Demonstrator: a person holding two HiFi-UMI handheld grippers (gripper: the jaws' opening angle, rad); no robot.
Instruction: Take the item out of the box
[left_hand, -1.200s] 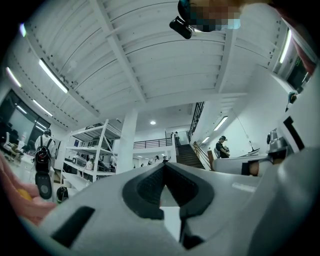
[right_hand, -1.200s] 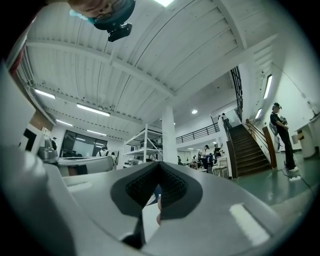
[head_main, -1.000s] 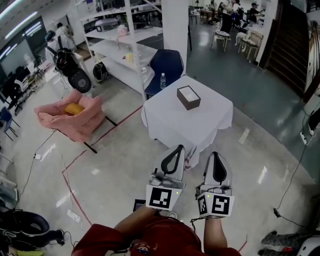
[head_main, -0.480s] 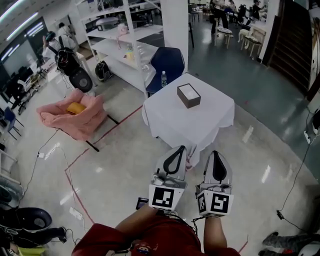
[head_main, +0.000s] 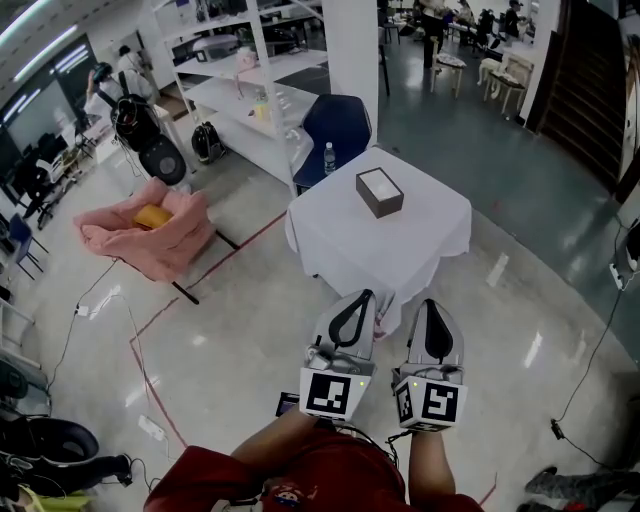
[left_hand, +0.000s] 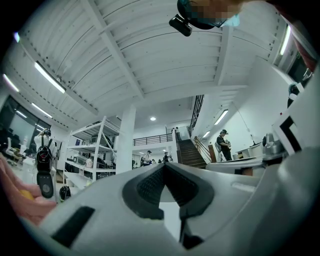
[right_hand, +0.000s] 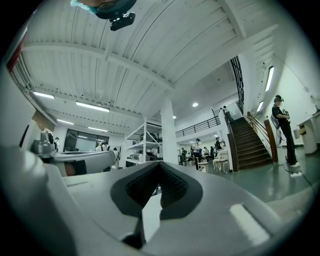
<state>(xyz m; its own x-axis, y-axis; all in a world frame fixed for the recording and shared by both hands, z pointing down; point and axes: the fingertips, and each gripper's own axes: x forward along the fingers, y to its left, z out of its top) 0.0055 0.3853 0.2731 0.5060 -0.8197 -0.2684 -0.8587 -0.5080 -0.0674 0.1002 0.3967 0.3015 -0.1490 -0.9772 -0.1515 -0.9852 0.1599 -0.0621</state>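
Both jaws together, empty; box (head_main: 379, 192), table (head_main: 405, 250) only in head view.

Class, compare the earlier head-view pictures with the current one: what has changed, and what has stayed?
The view drifts slightly; nothing is gripped or released. The left gripper and right gripper stay shut and empty, side by side short of the table; the box stays on it.

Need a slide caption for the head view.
Left gripper and right gripper, both shut, face a box on a white table.
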